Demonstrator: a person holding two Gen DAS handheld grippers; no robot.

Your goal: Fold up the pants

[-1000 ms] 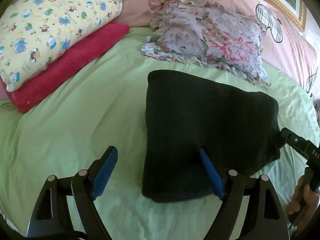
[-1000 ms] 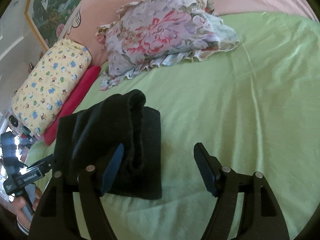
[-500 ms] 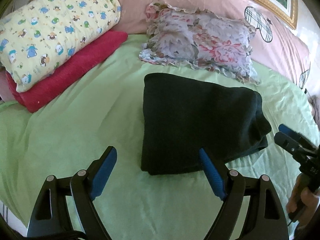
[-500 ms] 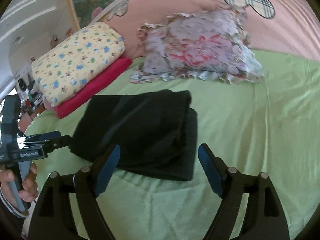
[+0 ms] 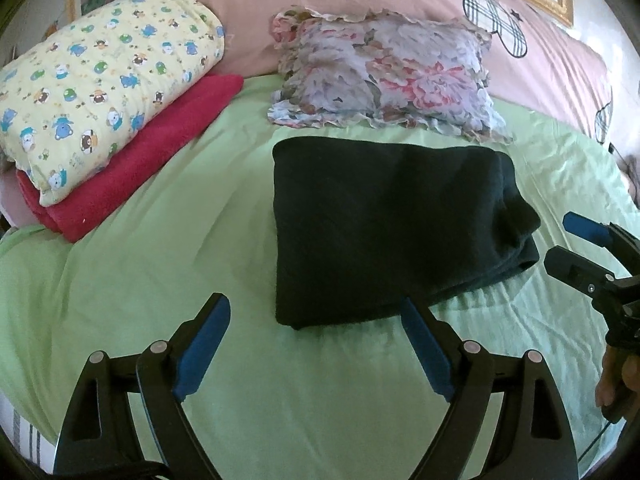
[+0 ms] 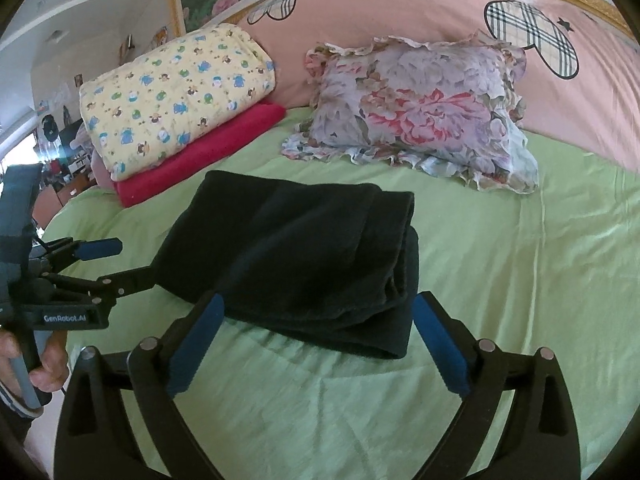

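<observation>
1. Pants (image 5: 384,224) lay folded into a compact dark stack on the bed (image 5: 160,264), just ahead of both tools.
2. Left tool (image 5: 316,344): opening, wide, empty.
3. Right tool (image 6: 316,340): opening, wide, nothing held.
4. Folding judged essentially complete; possibly a final tidy left.

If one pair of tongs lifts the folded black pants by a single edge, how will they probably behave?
The black pants are soft, thick cloth in stacked layers, so they would likely sag and unfold. They look fairly heavy for their size. On the smooth green sheet, a push would probably slide or bunch them; rolling seems unlikely.
</observation>
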